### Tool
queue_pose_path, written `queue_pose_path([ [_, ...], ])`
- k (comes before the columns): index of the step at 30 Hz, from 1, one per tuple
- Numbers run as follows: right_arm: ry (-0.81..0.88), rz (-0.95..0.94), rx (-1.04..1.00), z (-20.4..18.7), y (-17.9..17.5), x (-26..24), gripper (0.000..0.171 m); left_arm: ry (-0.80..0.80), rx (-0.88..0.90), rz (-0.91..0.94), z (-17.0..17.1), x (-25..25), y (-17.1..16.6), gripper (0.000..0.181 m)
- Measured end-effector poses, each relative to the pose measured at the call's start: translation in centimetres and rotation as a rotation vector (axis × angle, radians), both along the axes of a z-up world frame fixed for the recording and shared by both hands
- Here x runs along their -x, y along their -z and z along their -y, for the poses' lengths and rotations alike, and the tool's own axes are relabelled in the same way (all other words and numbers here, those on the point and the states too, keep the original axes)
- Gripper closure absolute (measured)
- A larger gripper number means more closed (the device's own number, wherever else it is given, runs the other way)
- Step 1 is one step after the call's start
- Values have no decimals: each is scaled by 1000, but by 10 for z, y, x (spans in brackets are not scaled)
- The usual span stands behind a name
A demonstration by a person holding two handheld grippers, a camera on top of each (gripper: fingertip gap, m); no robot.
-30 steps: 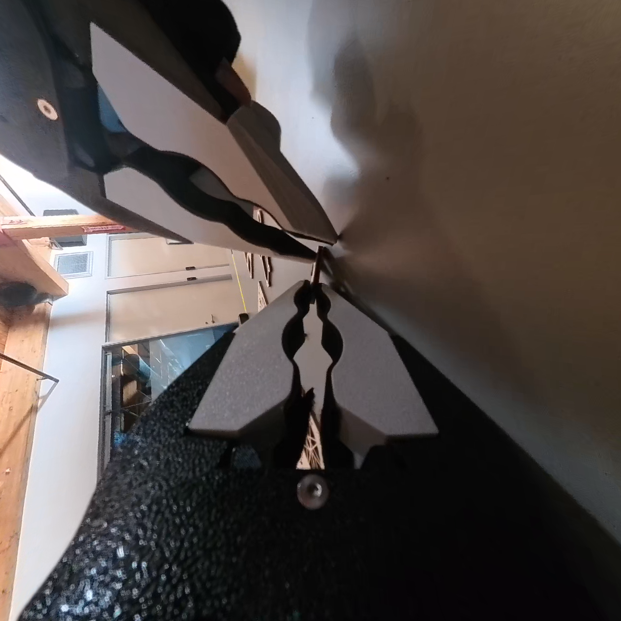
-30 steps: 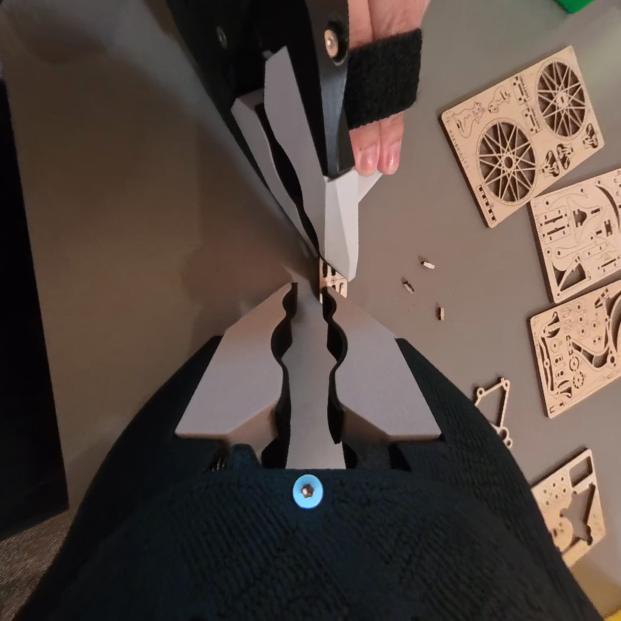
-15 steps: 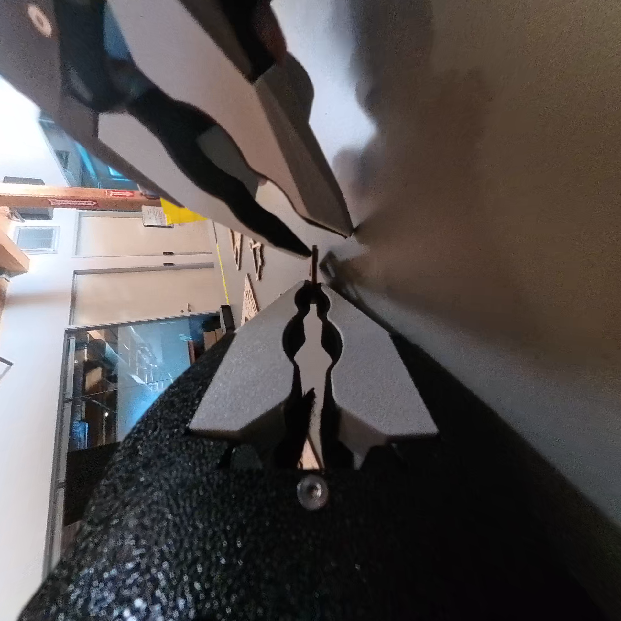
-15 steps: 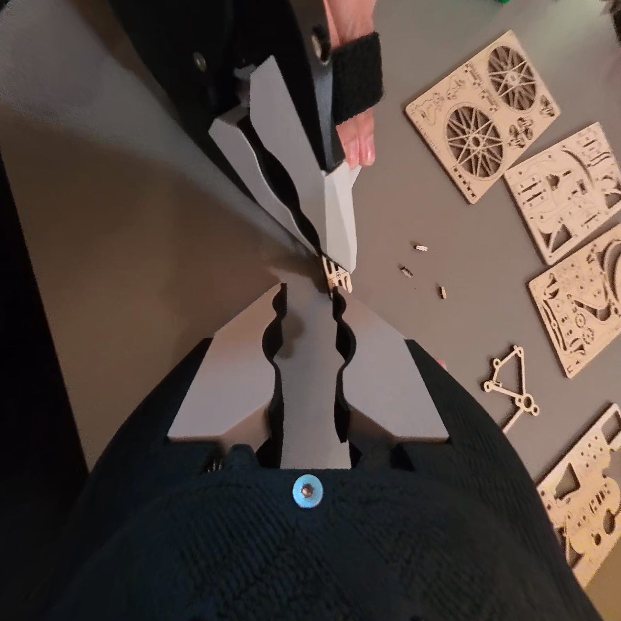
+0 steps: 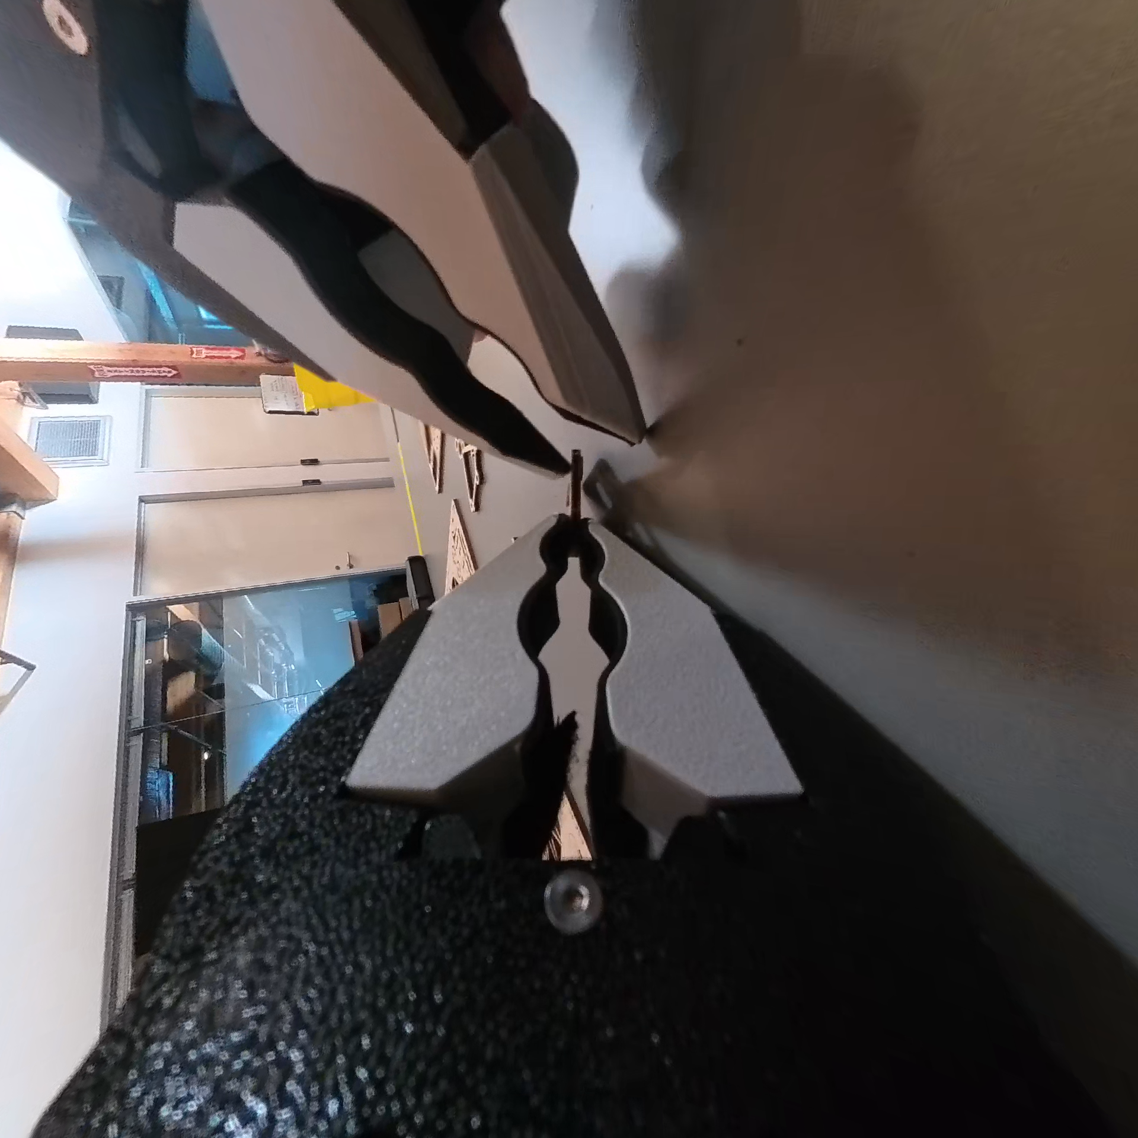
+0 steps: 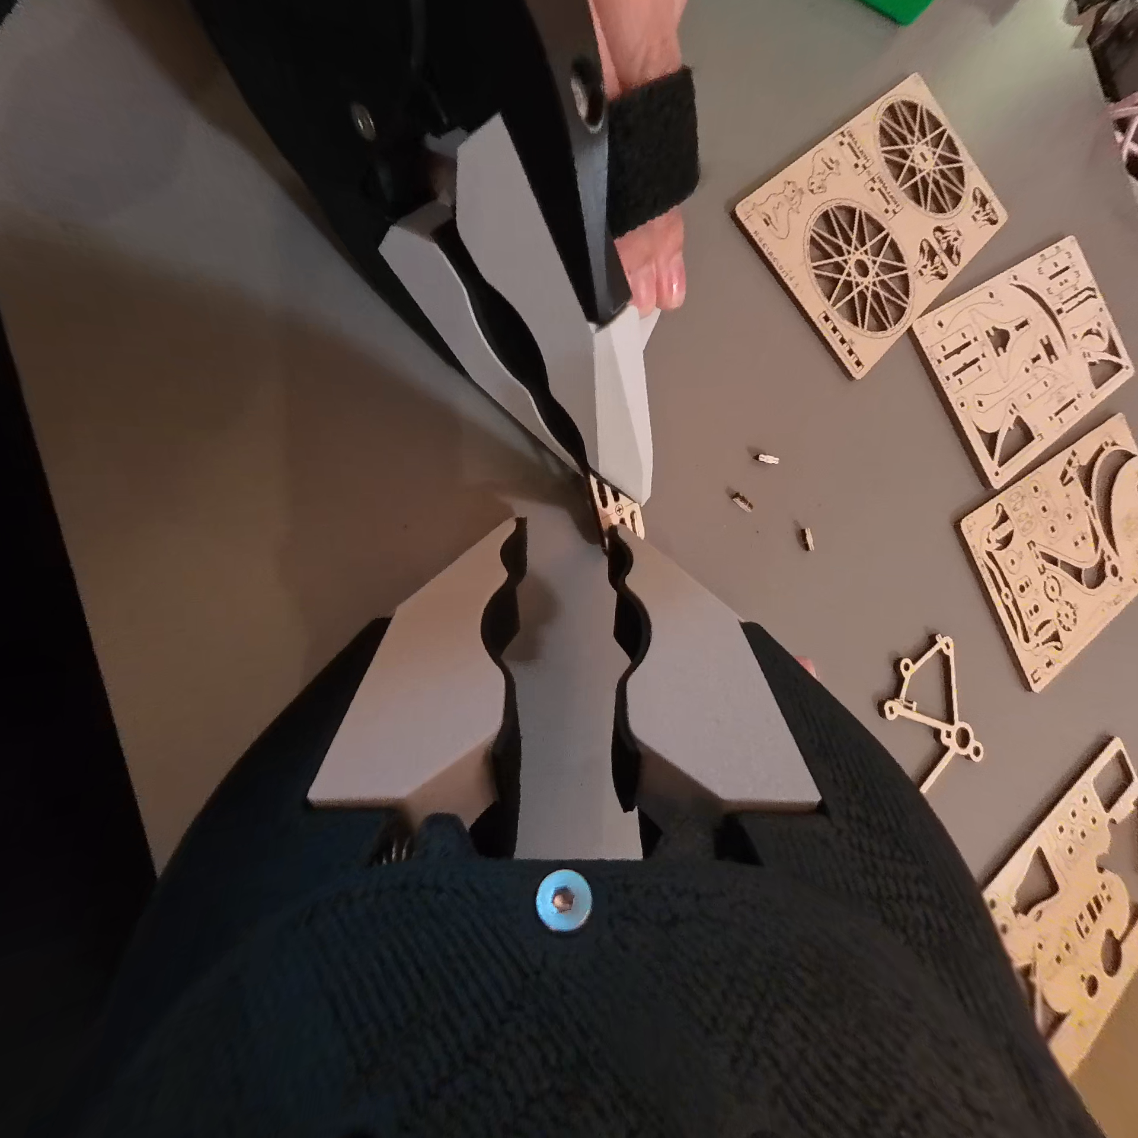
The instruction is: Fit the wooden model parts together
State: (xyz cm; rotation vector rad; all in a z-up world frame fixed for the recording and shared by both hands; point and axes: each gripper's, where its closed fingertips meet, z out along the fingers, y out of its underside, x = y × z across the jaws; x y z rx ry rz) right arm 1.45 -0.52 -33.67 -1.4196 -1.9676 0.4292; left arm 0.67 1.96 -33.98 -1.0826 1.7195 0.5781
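My left gripper (image 5: 573, 523) is shut on a small flat wooden part (image 5: 576, 486), which shows edge-on just past its tips. In the right wrist view the left gripper (image 6: 594, 477) comes down from the top, and the slotted wooden part (image 6: 617, 510) sticks out below its tips, close over the grey table (image 6: 708, 400). My right gripper (image 6: 566, 529) is open and empty. Its right fingertip (image 6: 619, 545) touches the part's lower edge. It also shows in the left wrist view (image 5: 603, 452), jaws apart on either side of the part's end.
Several laser-cut wooden sheets lie to the right: a wheel sheet (image 6: 868, 215) and others (image 6: 1022, 363) (image 6: 1059, 560) (image 6: 1071, 893). A loose triangular frame (image 6: 930, 708) and three small pins (image 6: 766, 459) lie near them. A hand (image 6: 653, 271) holds the left gripper. Left and right tips are no more than a few centimetres apart.
My right gripper's fingers have spread from nearly closed around the part to open. My left gripper still holds the part. The right wrist view has shifted slightly.
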Motion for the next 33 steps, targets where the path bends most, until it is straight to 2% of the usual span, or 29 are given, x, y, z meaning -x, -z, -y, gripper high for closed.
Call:
queue_pose_path([
  [19, 12, 146, 16, 1, 3, 1, 149, 1, -17, -20, 1, 0, -1, 180],
  [33, 98, 29, -23, -4, 0, 1, 149, -14, -13, -19, 0, 2, -1, 180],
])
